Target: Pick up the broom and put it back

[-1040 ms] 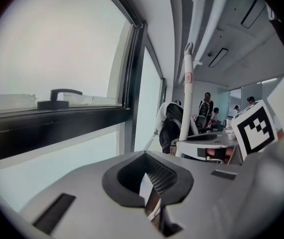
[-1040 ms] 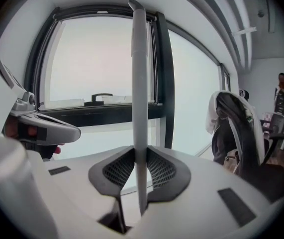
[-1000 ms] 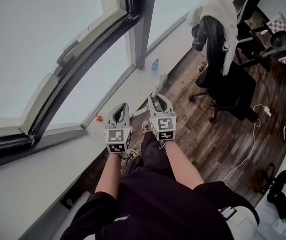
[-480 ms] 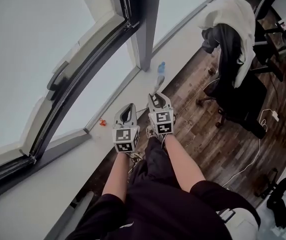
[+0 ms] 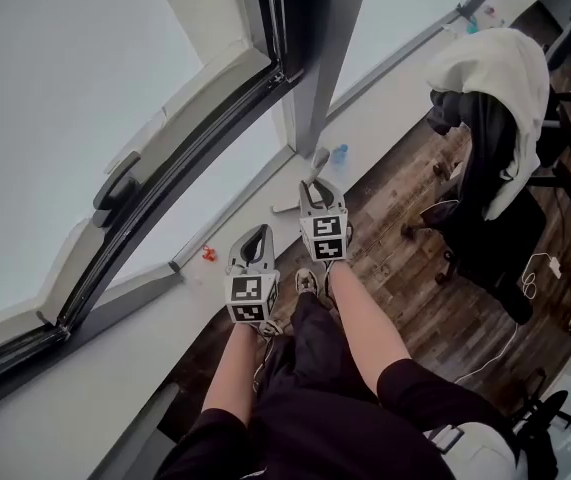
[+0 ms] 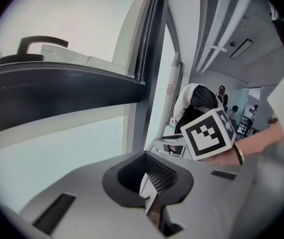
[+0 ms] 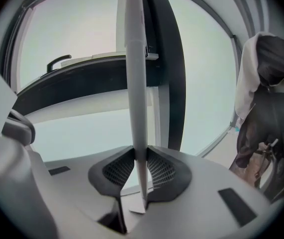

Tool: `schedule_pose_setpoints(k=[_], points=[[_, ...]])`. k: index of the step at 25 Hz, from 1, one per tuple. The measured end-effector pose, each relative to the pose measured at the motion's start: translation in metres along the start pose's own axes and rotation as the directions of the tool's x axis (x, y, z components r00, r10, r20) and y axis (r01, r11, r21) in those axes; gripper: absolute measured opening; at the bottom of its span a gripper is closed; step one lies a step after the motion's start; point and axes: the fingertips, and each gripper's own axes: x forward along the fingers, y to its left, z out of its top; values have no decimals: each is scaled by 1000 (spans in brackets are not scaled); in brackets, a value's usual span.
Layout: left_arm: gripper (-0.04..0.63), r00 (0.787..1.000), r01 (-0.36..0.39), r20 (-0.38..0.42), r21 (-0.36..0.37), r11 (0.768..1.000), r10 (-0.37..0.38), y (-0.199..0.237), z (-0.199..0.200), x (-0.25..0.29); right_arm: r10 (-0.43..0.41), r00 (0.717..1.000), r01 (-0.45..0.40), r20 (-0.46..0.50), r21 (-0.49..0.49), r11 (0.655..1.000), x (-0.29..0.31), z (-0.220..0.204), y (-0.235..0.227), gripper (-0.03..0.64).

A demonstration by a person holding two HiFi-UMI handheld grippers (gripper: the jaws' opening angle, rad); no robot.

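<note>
A pale grey broom handle (image 7: 134, 73) stands upright between the pads of my right gripper (image 7: 139, 166), which is shut on it. In the head view the right gripper (image 5: 321, 183) sits in front of the dark window pillar (image 5: 315, 88), with the handle's top (image 5: 319, 158) poking out just beyond it. The broom's head is hidden. My left gripper (image 5: 258, 231) hangs lower and to the left, over the window sill. In the left gripper view its jaws (image 6: 149, 183) look shut with nothing between them, and the right gripper's marker cube (image 6: 206, 133) shows ahead of it.
A large window with a dark frame and a handle (image 5: 120, 183) fills the left. A blue bottle (image 5: 339, 153) and a small red thing (image 5: 208, 254) lie on the sill. An office chair draped with white and black clothes (image 5: 485, 118) stands on the wooden floor (image 5: 435, 308) at right.
Both grippers have moved forward toward the window pillar, the right one farther, carrying the broom handle. The chair has slid toward the picture's right edge as the head turned.
</note>
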Motion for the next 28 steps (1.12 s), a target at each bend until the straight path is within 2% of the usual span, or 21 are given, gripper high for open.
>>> schedule_pose_setpoints(k=[4, 8, 12, 16, 21, 24, 28], points=[[0, 1000, -19, 7, -11, 1000, 19, 1, 7, 3, 7, 999, -7, 34, 7, 1000, 34, 23, -15, 94], [0, 999, -40, 25, -36, 999, 41, 4, 17, 3, 16, 1000, -16, 20, -1, 1000, 58, 35, -26, 94], [0, 999, -45, 27, -27, 999, 46, 3, 25, 0, 17, 1000, -17, 3, 1, 1000, 76, 42, -30, 94], [0, 999, -42, 28, -25, 999, 42, 1, 26, -5, -2, 1000, 2, 27, 3, 1000, 84, 57, -39, 108], [0, 999, -36, 22, -23, 999, 37, -2, 29, -5, -29, 998, 30, 58, -25, 999, 67, 65, -45, 123], [0, 999, -19, 28, -18, 1000, 20, -7, 30, -5, -16, 997, 18, 70, -38, 999, 49, 62, -41, 121], [0, 1000, 3, 21, -12, 1000, -3, -11, 29, -10, 10, 997, -7, 71, -42, 999, 10, 60, -28, 39]])
